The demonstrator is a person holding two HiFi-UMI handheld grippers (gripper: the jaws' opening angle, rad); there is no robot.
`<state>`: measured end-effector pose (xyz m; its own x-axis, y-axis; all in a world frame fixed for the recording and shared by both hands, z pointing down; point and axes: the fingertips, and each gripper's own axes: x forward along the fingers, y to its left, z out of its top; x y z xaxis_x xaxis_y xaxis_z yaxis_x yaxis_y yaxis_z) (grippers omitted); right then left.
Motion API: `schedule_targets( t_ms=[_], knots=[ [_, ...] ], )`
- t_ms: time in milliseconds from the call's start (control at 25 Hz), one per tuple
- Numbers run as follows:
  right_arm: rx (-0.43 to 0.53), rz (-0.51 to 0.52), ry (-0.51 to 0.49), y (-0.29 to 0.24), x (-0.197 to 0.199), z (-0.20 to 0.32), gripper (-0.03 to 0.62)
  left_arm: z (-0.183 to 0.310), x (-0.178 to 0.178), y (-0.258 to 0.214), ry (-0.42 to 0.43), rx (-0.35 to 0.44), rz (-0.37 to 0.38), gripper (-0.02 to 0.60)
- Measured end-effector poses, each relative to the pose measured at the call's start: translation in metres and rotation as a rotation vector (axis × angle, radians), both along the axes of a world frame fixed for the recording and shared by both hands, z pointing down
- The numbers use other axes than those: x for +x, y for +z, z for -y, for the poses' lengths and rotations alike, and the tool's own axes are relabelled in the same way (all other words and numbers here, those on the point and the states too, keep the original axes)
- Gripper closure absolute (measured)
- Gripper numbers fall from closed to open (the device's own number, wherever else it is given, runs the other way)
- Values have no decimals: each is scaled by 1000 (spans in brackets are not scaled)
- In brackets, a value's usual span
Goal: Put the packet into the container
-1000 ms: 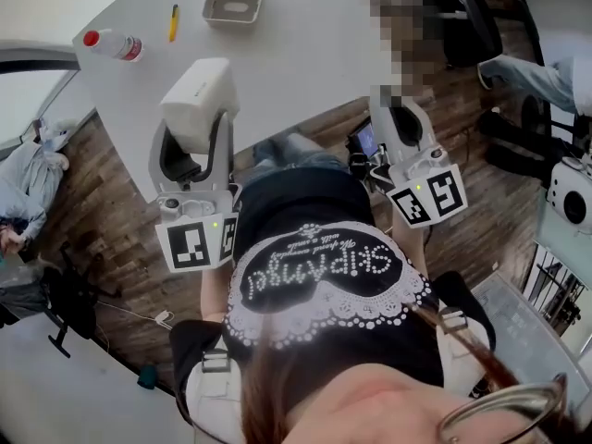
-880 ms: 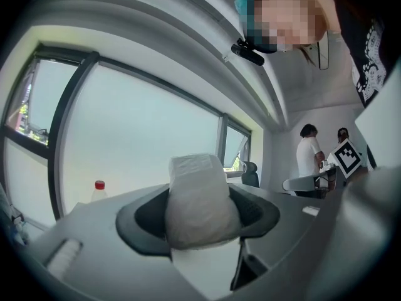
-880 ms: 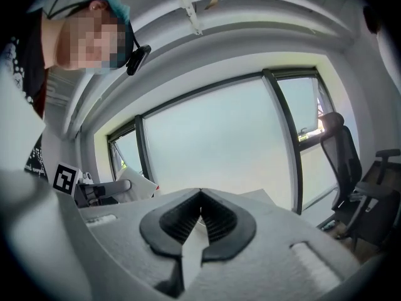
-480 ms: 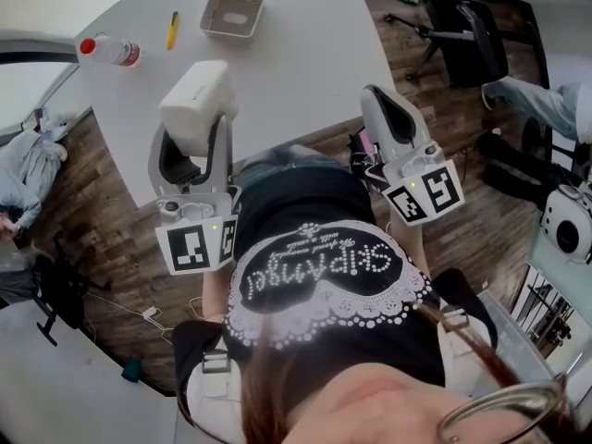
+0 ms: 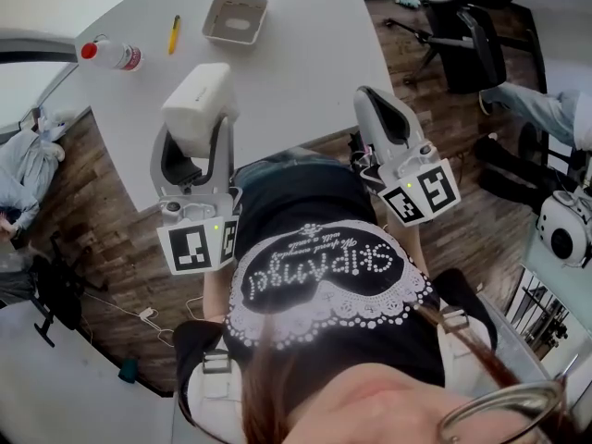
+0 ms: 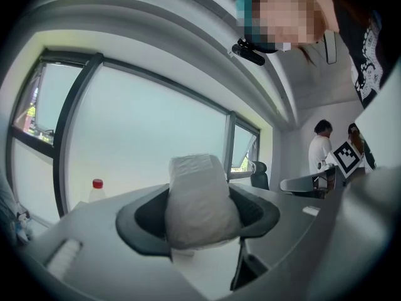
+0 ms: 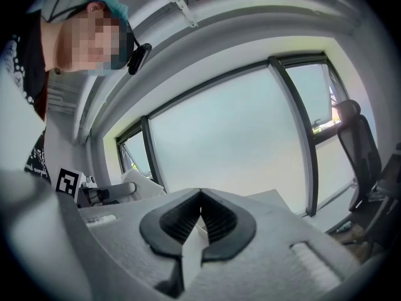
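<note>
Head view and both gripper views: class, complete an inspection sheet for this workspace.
Surface: white table.
Job's things: packet held over the table; container near the far edge, apart from it.
Clutter: red-capped bottle; yellow pen.
Grippers: left gripper jaws closed on the packet; right gripper jaws together, empty.
Cables: thin lead on the floor.
Surroundings: wooden floor, office chair, windows.

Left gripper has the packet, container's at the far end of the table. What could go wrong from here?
1. The soft packet bulges well beyond the left gripper; it may slip in transit.
2. The container looks barely larger than the packet, so it may catch on the rim.
3. The bottle and pen lie near the container; a wide approach might clip them.
</note>
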<state>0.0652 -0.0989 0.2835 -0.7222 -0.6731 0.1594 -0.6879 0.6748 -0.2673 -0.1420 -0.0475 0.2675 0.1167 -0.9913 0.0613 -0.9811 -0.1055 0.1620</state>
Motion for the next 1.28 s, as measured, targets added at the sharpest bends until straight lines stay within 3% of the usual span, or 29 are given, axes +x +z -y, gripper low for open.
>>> schedule_targets(
  t_ms=[400,800,1280],
  knots=[
    [-13,1,-8,-7,-17,10,597,22,-10,-8,20,2,7,305],
    [-25,-9,-18,0,-22,15,597,32,-7,26,13,-61,27,305],
    [-13,-27,41,-1,-14,13,597,33,-7,30,74,-72,41,305]
  ],
)
